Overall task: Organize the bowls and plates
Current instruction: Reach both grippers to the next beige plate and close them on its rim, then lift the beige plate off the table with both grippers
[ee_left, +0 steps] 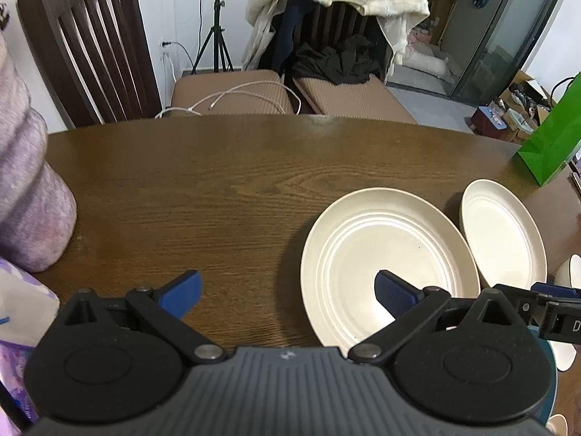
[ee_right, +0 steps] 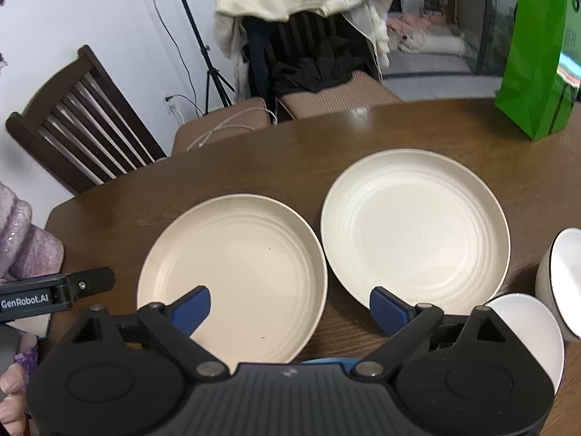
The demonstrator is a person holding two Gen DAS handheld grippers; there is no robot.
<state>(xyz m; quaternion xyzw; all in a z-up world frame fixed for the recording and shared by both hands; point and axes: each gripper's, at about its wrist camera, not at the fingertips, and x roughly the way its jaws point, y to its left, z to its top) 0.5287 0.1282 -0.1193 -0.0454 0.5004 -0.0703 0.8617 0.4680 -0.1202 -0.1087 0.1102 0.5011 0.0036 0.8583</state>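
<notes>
From my right wrist view, the near rim of the left plate (ee_right: 232,276) disappears behind my gripper body, and its left finger (ee_right: 192,309) covers a patch. The small white bowl (ee_right: 530,330) right of the fingers is half masked by the linkage; the bowl (ee_right: 563,276) beyond it runs off the frame edge. On the left wrist view, the right finger (ee_left: 395,290) hides part of the plate (ee_left: 385,254).

Two plates (ee_right: 232,272) (ee_right: 414,232) side by side on table (ee_right: 363,127), bowls (ee_right: 526,330) right
</notes>
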